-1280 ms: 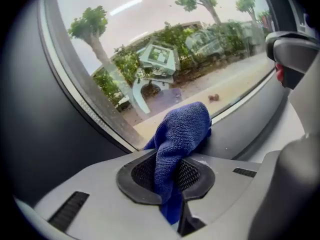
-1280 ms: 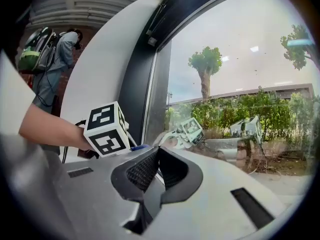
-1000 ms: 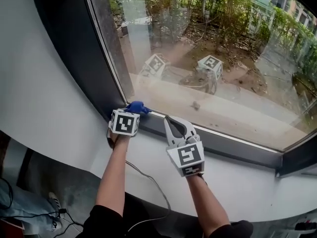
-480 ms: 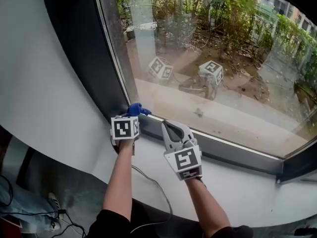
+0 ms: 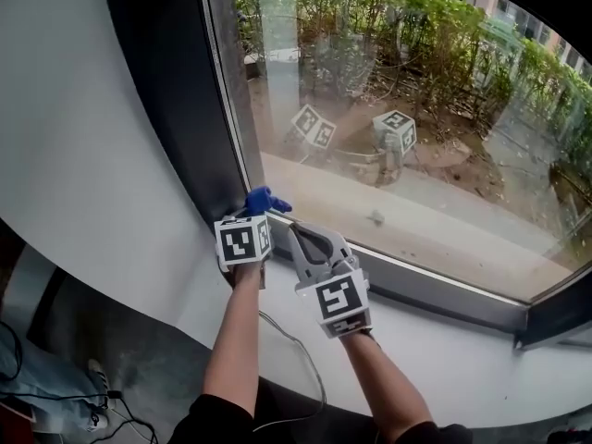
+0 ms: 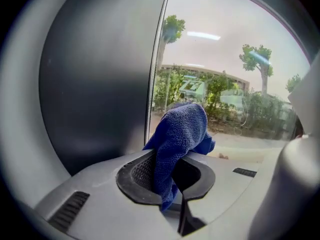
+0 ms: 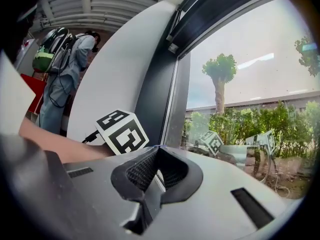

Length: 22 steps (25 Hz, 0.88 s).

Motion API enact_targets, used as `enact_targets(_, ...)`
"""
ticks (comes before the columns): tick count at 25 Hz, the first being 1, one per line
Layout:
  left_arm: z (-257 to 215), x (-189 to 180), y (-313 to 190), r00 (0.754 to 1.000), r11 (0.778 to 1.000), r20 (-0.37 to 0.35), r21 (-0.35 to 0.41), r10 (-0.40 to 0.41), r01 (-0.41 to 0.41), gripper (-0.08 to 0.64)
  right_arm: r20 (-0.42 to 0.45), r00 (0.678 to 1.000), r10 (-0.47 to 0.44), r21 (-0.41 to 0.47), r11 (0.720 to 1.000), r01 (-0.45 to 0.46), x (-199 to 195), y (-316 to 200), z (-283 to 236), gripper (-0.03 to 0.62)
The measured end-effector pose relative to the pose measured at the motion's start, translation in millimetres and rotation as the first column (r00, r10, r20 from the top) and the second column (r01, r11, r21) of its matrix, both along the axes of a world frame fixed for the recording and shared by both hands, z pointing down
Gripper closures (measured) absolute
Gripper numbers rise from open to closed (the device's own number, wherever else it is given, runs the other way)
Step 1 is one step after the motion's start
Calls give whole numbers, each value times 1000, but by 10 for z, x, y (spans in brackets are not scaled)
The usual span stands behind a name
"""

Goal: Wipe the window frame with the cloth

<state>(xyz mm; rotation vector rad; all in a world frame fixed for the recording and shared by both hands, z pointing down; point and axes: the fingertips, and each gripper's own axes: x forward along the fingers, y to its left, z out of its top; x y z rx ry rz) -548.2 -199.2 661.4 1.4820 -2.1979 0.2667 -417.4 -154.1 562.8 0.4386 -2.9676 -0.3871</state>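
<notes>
The left gripper (image 6: 168, 182) is clamped on a bunched blue cloth (image 6: 182, 134), which it holds at the lower left corner of the dark window frame (image 5: 227, 128). The cloth looks like soft, light terry that flops, so it is best pinched by a thick fold. The right gripper (image 7: 150, 186), just beside, has its jaws together on nothing.

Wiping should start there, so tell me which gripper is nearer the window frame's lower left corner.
Left. The left gripper holds the blue cloth right at that corner; the right gripper, shut and empty, sits farther right.
</notes>
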Motion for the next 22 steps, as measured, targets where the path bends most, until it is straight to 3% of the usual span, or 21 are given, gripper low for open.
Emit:
enact_targets(7,77,156,42,999,997,25,78,-24,22,508,7,1000,9,2,1000,-9,64,71,158,586)
enact_targets(15,-246,127,0,998,985,-46,169,-36,44,509,37,999,-1,44,999,-1,82,179,-159,586)
enact_targets(22,-514,167,25,999,978,0,208,-34,33,509,66,998,-14,37,999,12,38,210,-410,586)
